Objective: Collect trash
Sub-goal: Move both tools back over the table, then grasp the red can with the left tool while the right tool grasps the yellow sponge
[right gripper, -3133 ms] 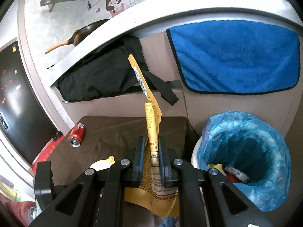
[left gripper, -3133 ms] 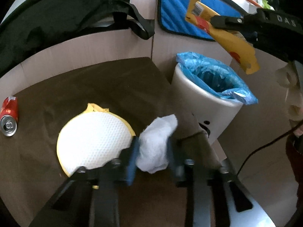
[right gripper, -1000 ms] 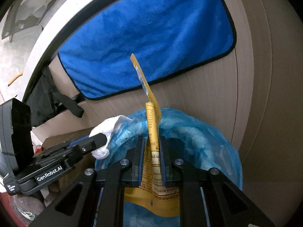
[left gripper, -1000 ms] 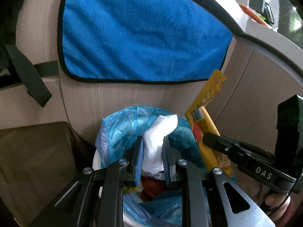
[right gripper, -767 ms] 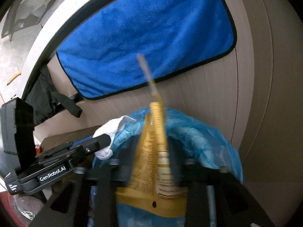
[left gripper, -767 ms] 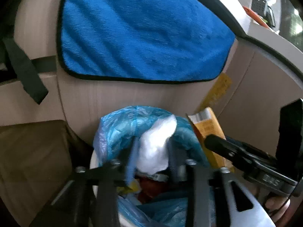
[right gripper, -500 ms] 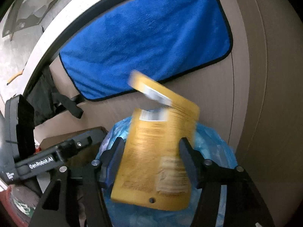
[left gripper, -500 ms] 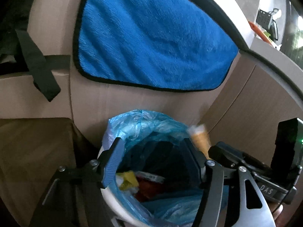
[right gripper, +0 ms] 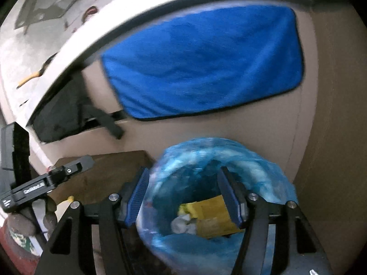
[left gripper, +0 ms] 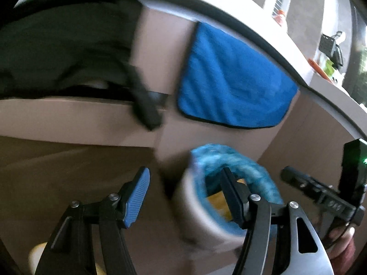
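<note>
**Both grippers spread wide and empty at the lined bin**

The left gripper is seen with its jaws wide apart and nothing held between them; its blue-padded fingers frame the near left side of the trash bin. The bin is white, fitted with a blue plastic liner, and stands just right of the brown-covered table, against the beige cabinet front.

The right gripper is likewise fully spread and empty, held above the bin's mouth. Inside the liner, a yellow wrapper lies flat at the bottom, with a crumpled white tissue touching its left edge.

A blue towel hangs on the cabinet behind the bin, and a black bag is draped to the far left. Both views are blurred by motion.
</note>
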Available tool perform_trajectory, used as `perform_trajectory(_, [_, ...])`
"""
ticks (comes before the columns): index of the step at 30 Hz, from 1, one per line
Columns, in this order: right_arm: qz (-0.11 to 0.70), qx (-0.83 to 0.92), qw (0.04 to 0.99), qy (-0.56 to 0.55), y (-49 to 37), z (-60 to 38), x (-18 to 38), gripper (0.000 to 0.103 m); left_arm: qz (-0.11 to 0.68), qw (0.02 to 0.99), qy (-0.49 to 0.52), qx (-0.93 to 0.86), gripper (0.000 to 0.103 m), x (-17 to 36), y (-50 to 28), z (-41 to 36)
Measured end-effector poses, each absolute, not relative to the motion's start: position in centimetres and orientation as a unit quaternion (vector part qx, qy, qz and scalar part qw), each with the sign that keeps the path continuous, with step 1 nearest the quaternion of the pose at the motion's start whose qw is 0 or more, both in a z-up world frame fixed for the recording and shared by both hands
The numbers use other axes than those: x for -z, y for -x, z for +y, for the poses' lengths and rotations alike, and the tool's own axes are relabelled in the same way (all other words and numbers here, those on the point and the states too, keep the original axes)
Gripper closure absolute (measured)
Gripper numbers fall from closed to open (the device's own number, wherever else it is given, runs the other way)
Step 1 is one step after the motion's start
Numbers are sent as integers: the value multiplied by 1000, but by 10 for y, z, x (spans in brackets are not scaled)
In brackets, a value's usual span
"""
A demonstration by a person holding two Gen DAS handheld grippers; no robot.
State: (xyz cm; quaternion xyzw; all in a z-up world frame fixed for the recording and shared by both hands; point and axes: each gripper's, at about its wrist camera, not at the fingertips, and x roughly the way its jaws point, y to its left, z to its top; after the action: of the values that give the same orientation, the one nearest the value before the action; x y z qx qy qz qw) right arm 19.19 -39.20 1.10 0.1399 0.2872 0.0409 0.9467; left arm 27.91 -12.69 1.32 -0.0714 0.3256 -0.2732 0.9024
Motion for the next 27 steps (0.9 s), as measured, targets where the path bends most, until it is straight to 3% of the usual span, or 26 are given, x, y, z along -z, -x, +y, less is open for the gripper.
perform_trajectory(7, [293,-123,944,-92,-181,-307,-28,40,305,932,78,179,39,-20,-247,-6])
perform_trajectory(16, [367,-262,891,-47,-185,-176,-12,40,299,943,128,71,39,-11,-204,139])
perform_trajectory(27, [439,-260,860,7,-209,-108,41,40,309,933,183,30,39,21,-198,212])
